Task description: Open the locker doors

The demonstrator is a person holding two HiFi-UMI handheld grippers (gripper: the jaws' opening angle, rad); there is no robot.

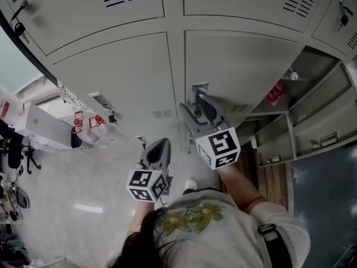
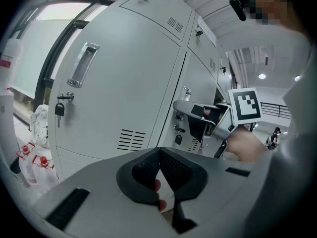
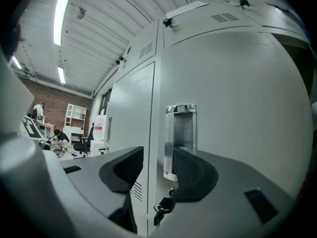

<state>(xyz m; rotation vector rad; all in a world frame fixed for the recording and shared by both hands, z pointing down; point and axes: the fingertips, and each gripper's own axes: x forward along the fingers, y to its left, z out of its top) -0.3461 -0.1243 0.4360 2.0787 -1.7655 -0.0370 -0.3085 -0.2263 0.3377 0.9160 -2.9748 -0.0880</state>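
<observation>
Two claws: right claw gapes at handle, left claw pinched.

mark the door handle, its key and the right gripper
door handle (image 3: 181, 128): right gripper view, middle of the chrome plate
key (image 3: 162, 205): right gripper view, on its dark head
right gripper (image 3: 158, 165): right gripper view, midway between its fingertips

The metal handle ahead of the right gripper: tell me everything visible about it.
The handle is a tall chrome recessed pull, upright near the left edge of a closed grey locker door. A key hangs in the lock below. The right gripper, jaws open, lines up with its lower end; contact can't be judged.
</observation>
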